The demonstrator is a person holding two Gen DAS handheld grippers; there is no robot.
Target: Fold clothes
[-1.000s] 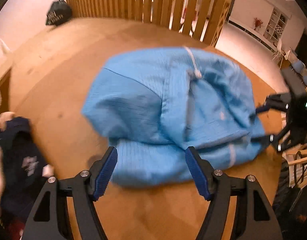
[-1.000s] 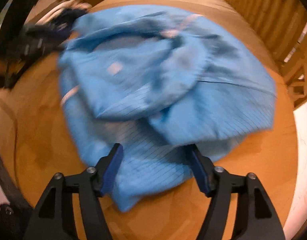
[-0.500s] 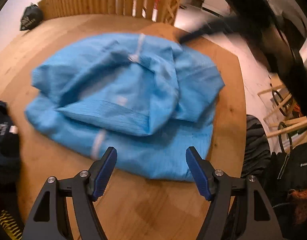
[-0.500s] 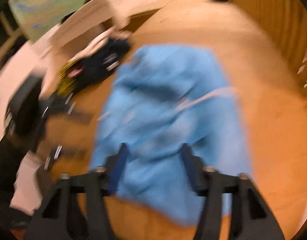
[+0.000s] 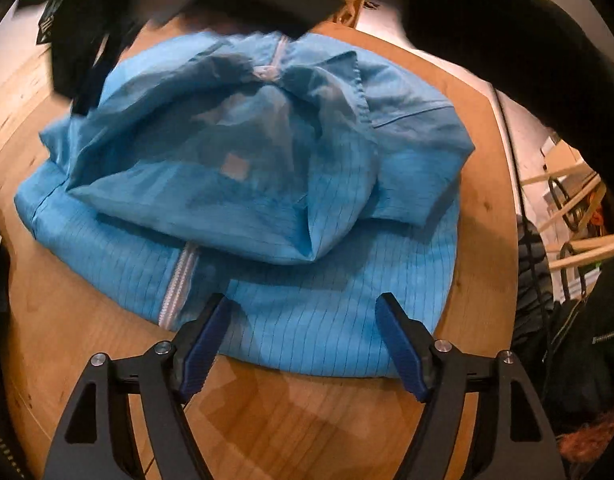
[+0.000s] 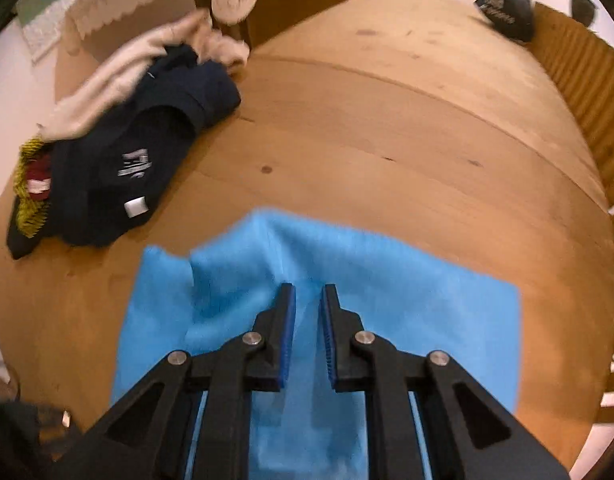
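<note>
The right gripper (image 6: 307,300), jaws narrow, sits over blue jacket (image 6: 347,280) fabric; whether it pinches is unclear. The left gripper (image 5: 303,340) hangs wide at the hem; best grip there squarely.

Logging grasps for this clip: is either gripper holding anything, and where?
Left gripper is open, holding nothing. Right gripper has nearly shut fingers over the blue jacket; whether it pinches the fabric cannot be told.

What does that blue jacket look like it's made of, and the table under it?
The blue jacket looks like thin, smooth woven synthetic, probably anti-static workwear cloth: a fine dark grid runs through it, its upper layer shows darker patches as if half see-through, and it has a pale zipper. The table looks like light wood with a satin finish: grain and plank seams show, plus a soft sheen.
</note>
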